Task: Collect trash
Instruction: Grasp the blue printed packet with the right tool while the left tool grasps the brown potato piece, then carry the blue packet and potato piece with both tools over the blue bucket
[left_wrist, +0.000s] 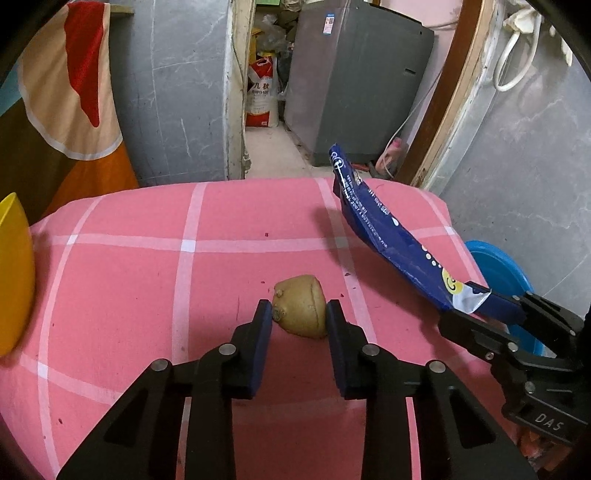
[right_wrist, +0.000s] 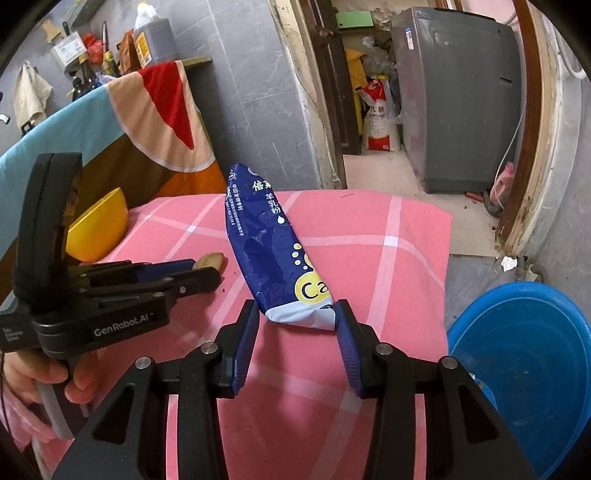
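A cut potato piece lies on the pink checked cloth. My left gripper is shut on it, a pad touching each side. In the right wrist view the left gripper reaches in from the left, with the potato piece at its tips. A long blue foil bag with yellow dots sticks up and forward above the cloth. My right gripper is shut on the bag's white lower end. The left wrist view shows the blue foil bag raised in the air, held by the right gripper.
A yellow bowl sits at the cloth's left edge. A blue basin stands on the floor to the right. Beyond the far edge are a doorway, a grey washing machine and a sack. A hand grips the left tool.
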